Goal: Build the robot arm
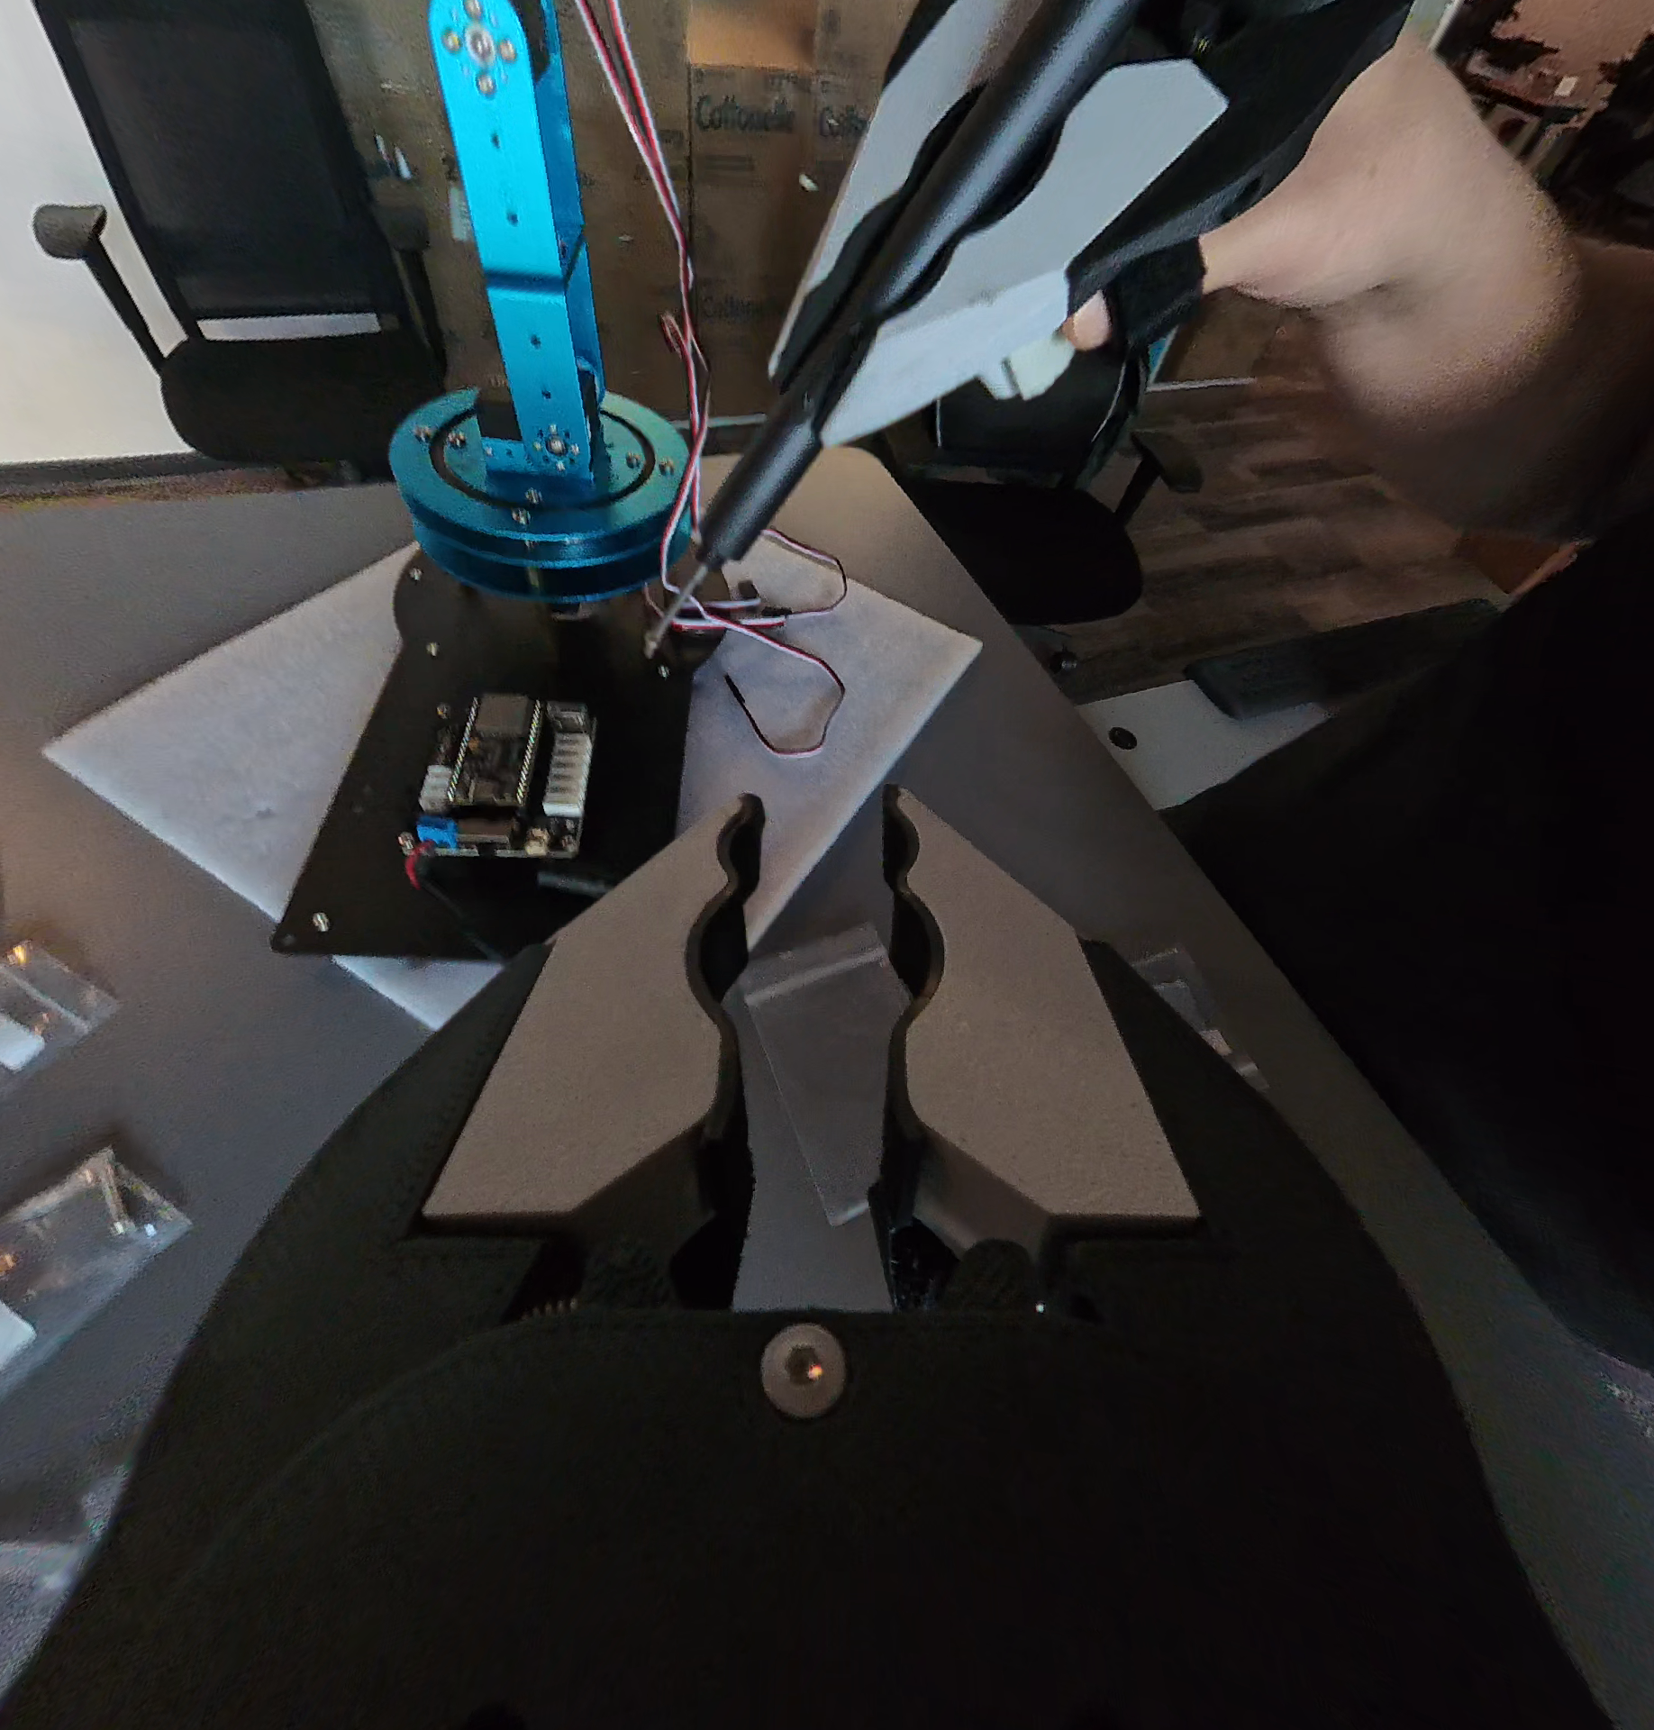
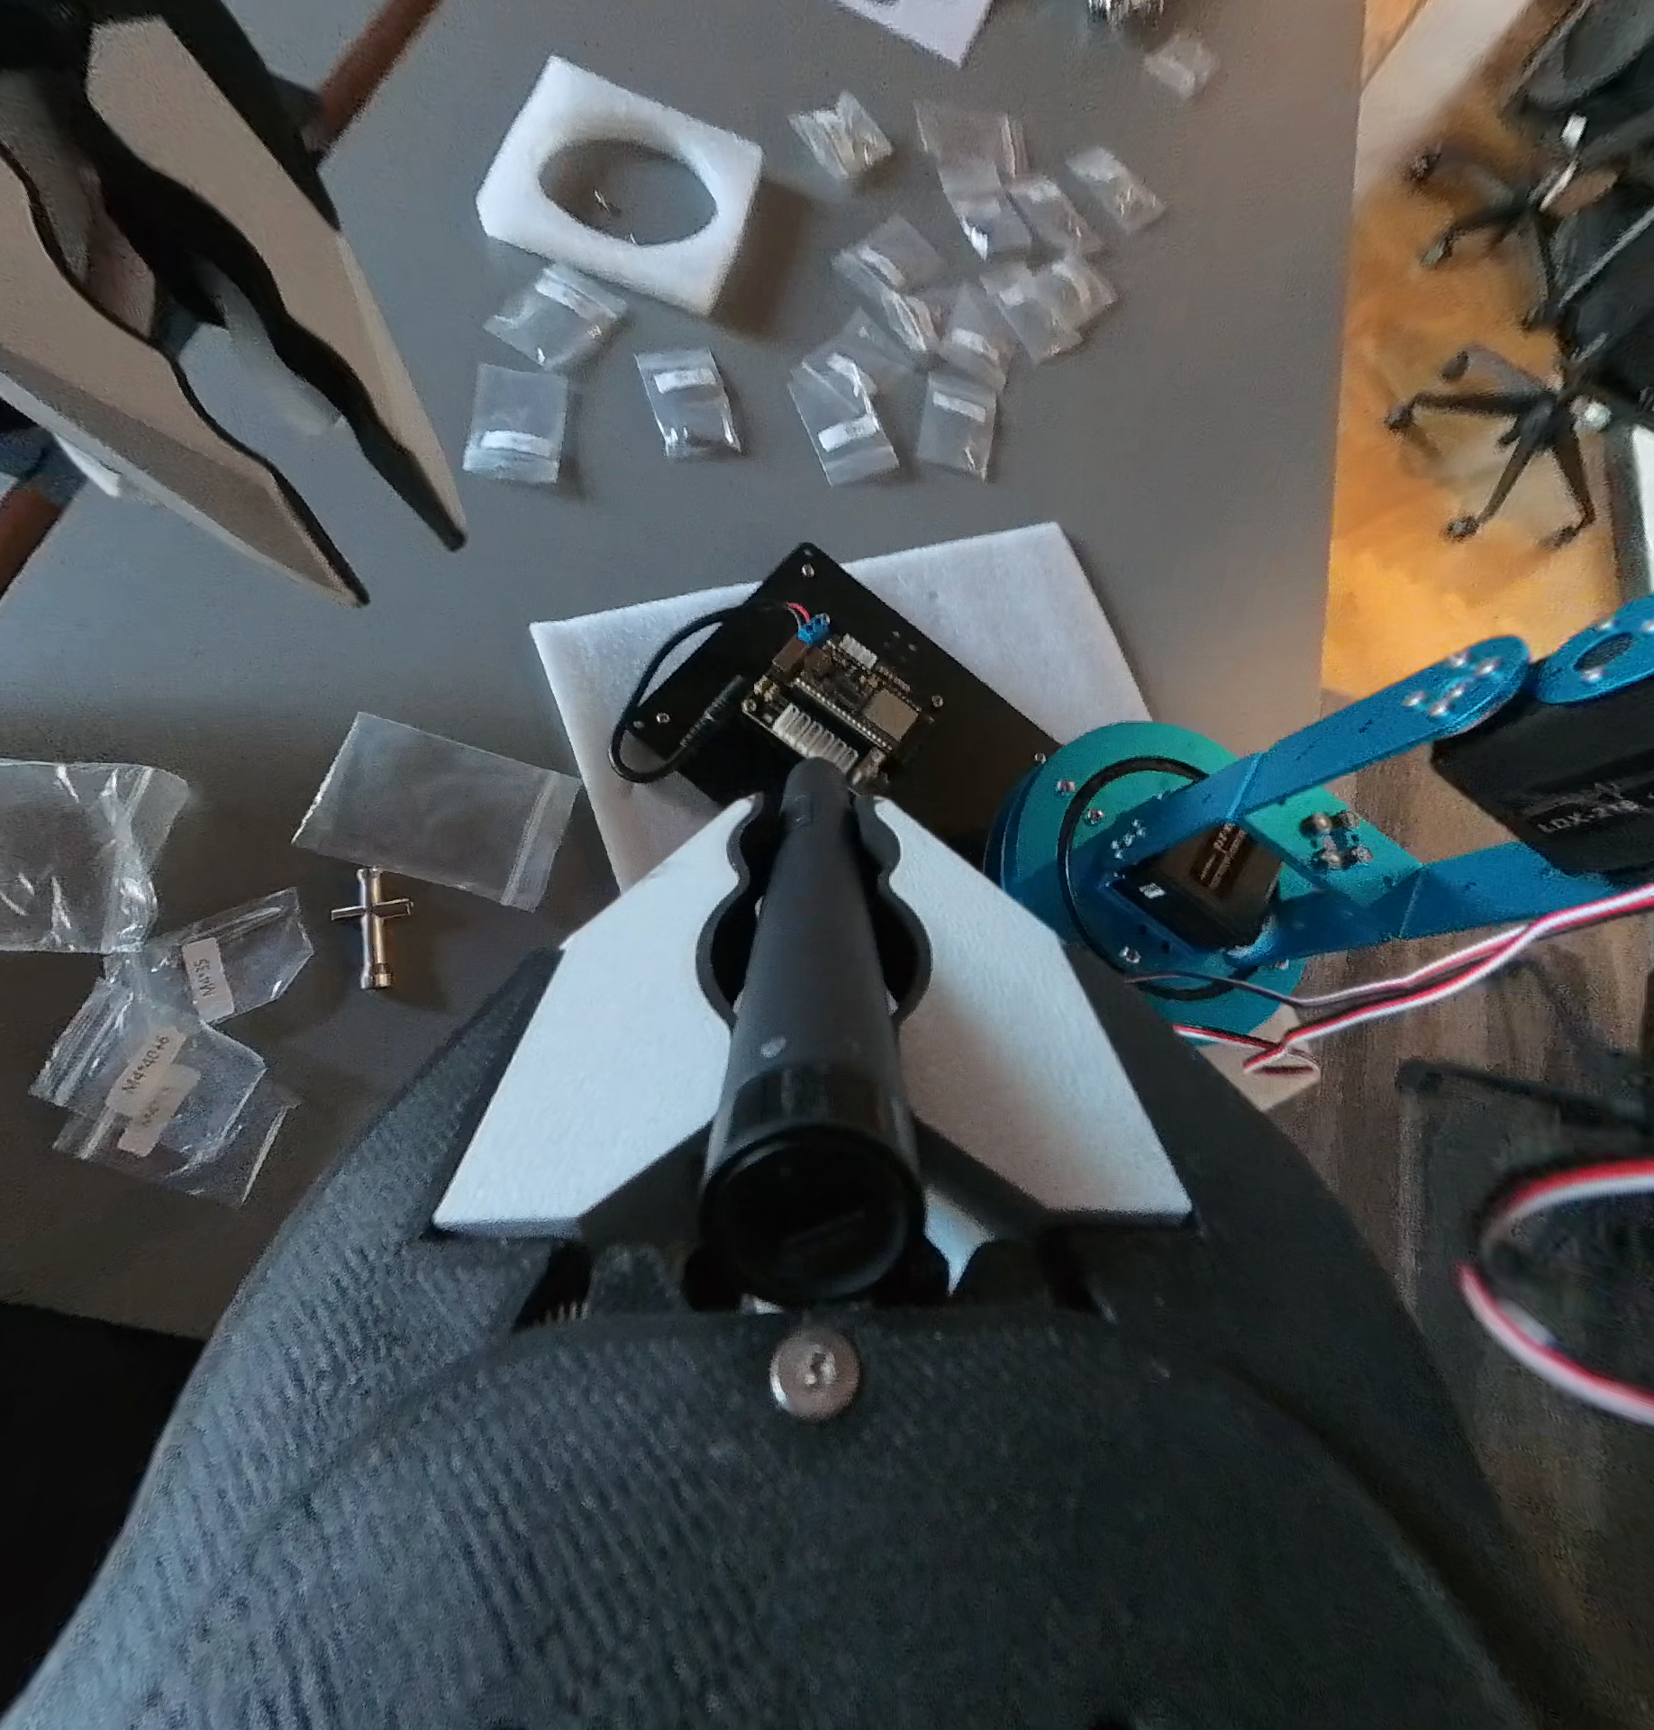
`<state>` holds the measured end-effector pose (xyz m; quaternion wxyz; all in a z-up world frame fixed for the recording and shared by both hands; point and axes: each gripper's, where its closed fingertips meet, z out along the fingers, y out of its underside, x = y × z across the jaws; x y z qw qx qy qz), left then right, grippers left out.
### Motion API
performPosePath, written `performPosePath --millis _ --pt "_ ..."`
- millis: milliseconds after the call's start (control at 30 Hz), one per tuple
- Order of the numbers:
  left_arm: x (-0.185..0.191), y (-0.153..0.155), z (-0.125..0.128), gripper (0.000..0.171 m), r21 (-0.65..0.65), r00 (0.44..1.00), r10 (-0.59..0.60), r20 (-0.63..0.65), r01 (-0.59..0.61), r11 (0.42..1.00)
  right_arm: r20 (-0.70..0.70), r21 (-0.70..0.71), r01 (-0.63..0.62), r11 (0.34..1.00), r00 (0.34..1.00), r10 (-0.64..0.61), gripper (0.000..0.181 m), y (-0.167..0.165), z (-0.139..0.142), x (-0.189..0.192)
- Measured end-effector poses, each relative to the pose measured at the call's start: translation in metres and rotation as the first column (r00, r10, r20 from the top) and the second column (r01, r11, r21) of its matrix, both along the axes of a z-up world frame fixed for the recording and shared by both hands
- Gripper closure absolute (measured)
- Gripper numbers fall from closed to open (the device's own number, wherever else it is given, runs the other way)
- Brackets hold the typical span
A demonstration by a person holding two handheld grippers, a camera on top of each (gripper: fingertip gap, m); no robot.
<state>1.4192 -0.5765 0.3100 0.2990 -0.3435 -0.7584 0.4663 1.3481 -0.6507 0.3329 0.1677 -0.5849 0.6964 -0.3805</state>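
My right gripper [image 2: 809, 814] is shut on a black screwdriver [image 2: 805, 983]. In the left wrist view it [image 1: 954, 243] comes in from the upper right, and the screwdriver [image 1: 776, 468] slants down so its tip touches the black base plate [image 1: 486, 899] beside the blue turntable [image 1: 538, 505] of a blue robot arm kit [image 2: 1272, 796]. A circuit board [image 1: 510, 786] is mounted on the plate. My left gripper [image 1: 823, 814] is open and empty, held above a clear plastic bag [image 1: 823, 1058] on the grey table; it also shows in the right wrist view [image 2: 407, 566].
The plate lies on a white foam sheet [image 2: 992, 599]. Red-white-black wires [image 1: 805, 693] loop beside the base. Several small hardware bags [image 2: 898, 309], a foam block with a round cut-out [image 2: 617, 187] and a metal cross wrench [image 2: 374, 927] lie on the table. Office chairs [image 2: 1553, 281] stand beyond its edge. There is about 11 cm between the tips of the two grippers.
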Motion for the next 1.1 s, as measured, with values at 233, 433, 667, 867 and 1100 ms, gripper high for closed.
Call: performPosePath --millis 233,433,667,867,1100 --pt "-0.021 -0.053 0.028 0.142 -0.006 0.994 -0.103 -0.046 0.103 0.995 -0.126 0.031 0.059 0.998 0.991 -0.054 0.163 -0.019 -0.010 0.007" --pt "-0.023 -0.080 0.039 0.140 -0.046 0.988 -0.152 -0.011 0.151 0.987 -0.238 0.079 0.097 0.992 0.968 -0.075 0.163 -0.028 -0.023 0.010" --pt "-0.028 -0.093 0.009 0.139 0.021 0.977 -0.212 -0.025 0.212 0.977 -0.302 0.105 0.126 0.987 0.949 -0.089 0.163 -0.036 -0.024 0.019" --pt "-0.032 -0.102 -0.011 0.140 0.037 0.978 -0.210 -0.016 0.210 0.977 -0.328 0.138 0.144 0.980 0.940 -0.092 0.163 -0.040 -0.029 0.026" --pt "-0.023 -0.106 -0.015 0.143 0.055 0.980 -0.199 -0.022 0.200 0.978 -0.327 0.159 0.172 0.972 0.938 -0.112 0.163 -0.047 -0.036 0.029"
